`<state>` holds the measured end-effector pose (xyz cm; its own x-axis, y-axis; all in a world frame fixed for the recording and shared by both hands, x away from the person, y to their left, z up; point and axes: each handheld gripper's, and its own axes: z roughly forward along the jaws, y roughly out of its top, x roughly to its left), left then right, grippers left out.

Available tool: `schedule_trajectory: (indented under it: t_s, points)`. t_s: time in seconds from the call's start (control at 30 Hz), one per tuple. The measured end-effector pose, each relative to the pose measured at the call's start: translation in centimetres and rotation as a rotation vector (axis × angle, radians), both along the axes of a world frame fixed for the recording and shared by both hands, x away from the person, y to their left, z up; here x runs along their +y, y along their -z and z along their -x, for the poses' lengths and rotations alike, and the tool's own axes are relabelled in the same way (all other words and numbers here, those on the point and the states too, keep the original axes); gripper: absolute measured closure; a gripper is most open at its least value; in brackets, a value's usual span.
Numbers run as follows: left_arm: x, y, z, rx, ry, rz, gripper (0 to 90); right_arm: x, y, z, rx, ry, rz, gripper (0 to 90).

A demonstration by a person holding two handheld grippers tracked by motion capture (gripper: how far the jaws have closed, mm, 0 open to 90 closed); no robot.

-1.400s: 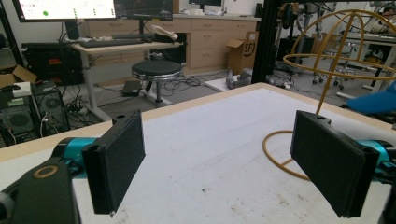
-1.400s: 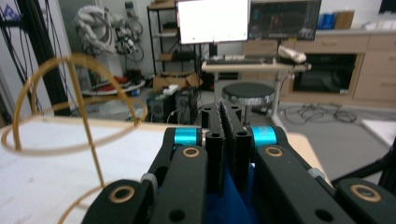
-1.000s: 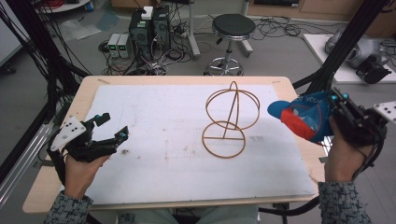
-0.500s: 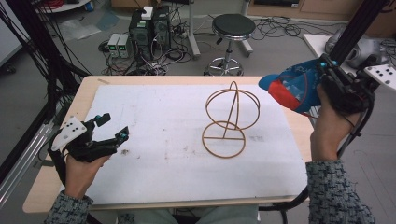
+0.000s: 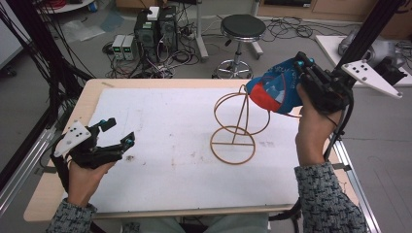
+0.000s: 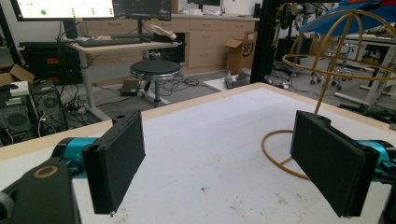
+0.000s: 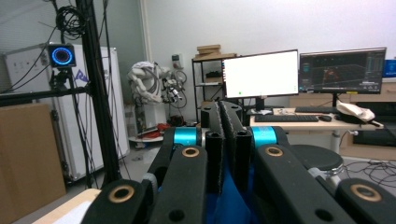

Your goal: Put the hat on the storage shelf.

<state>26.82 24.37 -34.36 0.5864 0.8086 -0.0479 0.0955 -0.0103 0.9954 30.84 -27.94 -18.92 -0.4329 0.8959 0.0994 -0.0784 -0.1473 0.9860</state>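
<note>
High view: the right gripper [image 5: 303, 73] pinches a blue-and-red cloth cap [image 5: 273, 91], held aloft beside the top of a wire stand [image 5: 236, 127] on the counter [image 5: 160, 126]. The cap looks soft and light, likely to sag; a grip on its edge seems best. The left gripper [image 5: 119, 133] rests with jaws apart, holding nothing.

Left gripper view: jaws wide, the stand's thin hoops beyond; it probably tips easily.

Right gripper view: jaws nearly together on blue fabric [image 7: 229, 198].
</note>
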Motion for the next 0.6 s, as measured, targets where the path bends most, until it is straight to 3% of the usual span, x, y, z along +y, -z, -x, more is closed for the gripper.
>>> schedule_trajectory:
  t_s: [0.2,0.43,0.6]
  points:
    - [-0.1,0.1,0.0,0.002,0.004,-0.007,17.9,-0.3,-0.8,0.0,-0.029,0.048,-0.027,88.1]
    - [-0.2,0.1,-0.1,0.006,0.008,-0.007,18.0,-0.9,-1.7,0.4,-0.066,0.054,-0.073,88.1]
    - [-0.3,0.1,-0.1,0.006,0.008,-0.007,17.9,-0.7,-2.2,1.0,-0.092,0.038,-0.08,88.0]
